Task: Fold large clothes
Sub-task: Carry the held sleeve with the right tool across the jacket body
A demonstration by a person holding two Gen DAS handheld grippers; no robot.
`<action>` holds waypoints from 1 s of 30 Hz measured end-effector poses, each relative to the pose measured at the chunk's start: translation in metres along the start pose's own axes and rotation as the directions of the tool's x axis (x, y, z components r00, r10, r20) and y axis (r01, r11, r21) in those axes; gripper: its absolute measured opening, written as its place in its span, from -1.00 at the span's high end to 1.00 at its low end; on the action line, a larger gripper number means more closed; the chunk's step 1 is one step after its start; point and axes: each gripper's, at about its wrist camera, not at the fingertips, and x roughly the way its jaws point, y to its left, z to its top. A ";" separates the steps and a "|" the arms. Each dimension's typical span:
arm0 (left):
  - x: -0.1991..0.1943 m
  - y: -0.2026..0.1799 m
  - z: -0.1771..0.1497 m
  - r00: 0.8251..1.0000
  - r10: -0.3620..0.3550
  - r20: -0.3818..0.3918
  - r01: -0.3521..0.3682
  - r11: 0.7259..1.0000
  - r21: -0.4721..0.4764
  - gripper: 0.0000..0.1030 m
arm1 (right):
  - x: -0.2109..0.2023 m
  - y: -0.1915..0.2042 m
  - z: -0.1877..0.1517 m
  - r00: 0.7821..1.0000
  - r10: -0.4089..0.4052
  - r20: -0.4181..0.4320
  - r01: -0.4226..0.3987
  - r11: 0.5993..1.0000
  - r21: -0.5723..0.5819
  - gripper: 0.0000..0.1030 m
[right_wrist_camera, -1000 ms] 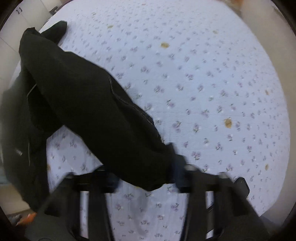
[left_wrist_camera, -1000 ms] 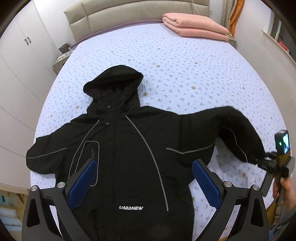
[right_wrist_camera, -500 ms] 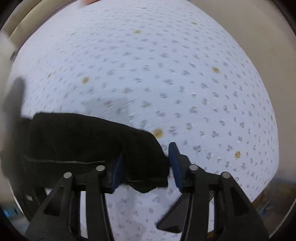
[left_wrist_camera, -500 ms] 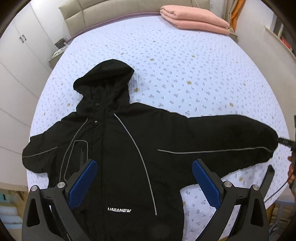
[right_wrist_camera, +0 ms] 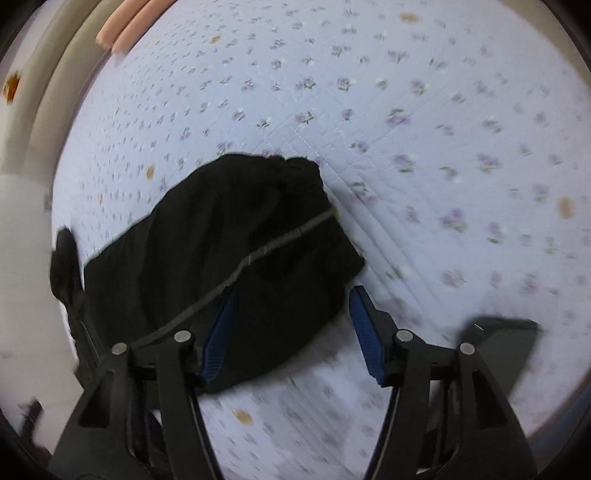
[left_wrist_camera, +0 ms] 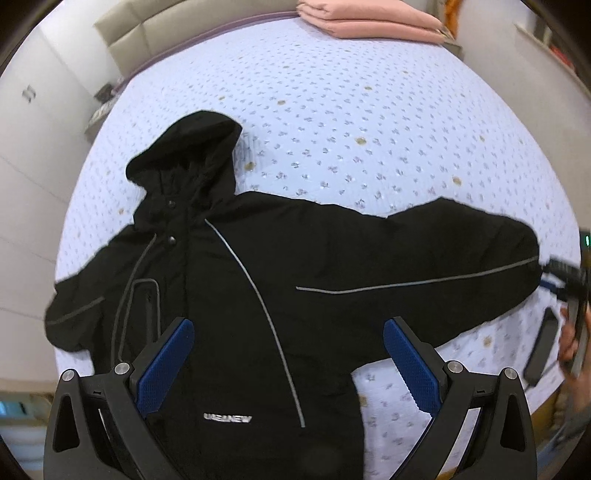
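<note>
A black hooded jacket (left_wrist_camera: 236, 295) lies face up on the floral bedspread (left_wrist_camera: 351, 122), hood toward the headboard, both sleeves spread out. My left gripper (left_wrist_camera: 288, 365) is open and empty, hovering above the jacket's lower front. My right gripper (right_wrist_camera: 291, 321) is open just above the right sleeve's cuff end (right_wrist_camera: 258, 236), which rests on the bed; the blue pads (right_wrist_camera: 364, 332) stand apart with no cloth held. The right gripper also shows at the right edge of the left wrist view (left_wrist_camera: 565, 277), beside the cuff.
Folded pink bedding (left_wrist_camera: 369, 22) lies at the head of the bed by the beige headboard (left_wrist_camera: 184, 37). White wardrobes (left_wrist_camera: 26, 122) stand at the left. A dark phone-like object (right_wrist_camera: 506, 347) lies on the bed near the right gripper. The bed's edge is close on the right.
The right gripper pulled the sleeve out straight to the side, then opened and let the cuff drop onto the bed. The left gripper stayed open above the jacket.
</note>
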 end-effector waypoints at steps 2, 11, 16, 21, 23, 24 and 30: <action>0.001 -0.005 0.000 1.000 0.006 0.011 -0.007 1.000 0.023 -0.99 | 0.009 -0.001 0.004 1.000 0.031 -0.004 -0.031 0.999 0.029 0.00; 0.062 -0.106 0.012 0.962 -0.273 0.026 0.262 0.941 0.213 -0.99 | -0.077 0.016 -0.036 0.990 0.040 0.138 -0.028 0.996 -0.084 0.73; 0.125 -0.177 0.012 0.933 -0.348 -0.085 0.358 0.891 0.281 -0.98 | -0.023 0.008 -0.031 0.992 -0.110 0.055 0.116 0.988 -0.104 0.73; 0.181 -0.206 0.002 0.933 -0.294 -0.207 0.348 0.882 0.318 -0.95 | 0.007 -0.001 -0.015 0.991 -0.134 -0.005 0.133 0.988 -0.075 0.70; 0.175 -0.208 0.001 0.939 -0.285 -0.192 0.337 0.876 0.346 -0.95 | 0.005 0.005 -0.014 0.989 -0.148 0.000 0.147 0.984 -0.099 0.70; 0.171 -0.206 0.001 0.936 -0.294 -0.193 0.346 0.874 0.340 -0.94 | 0.000 0.006 -0.016 0.988 -0.154 0.004 0.153 0.982 -0.107 0.70; 0.112 -0.149 -0.001 0.926 -0.365 -0.091 0.377 0.891 0.255 -0.88 | -0.054 0.052 -0.035 0.989 -0.082 0.121 0.107 0.972 -0.211 0.75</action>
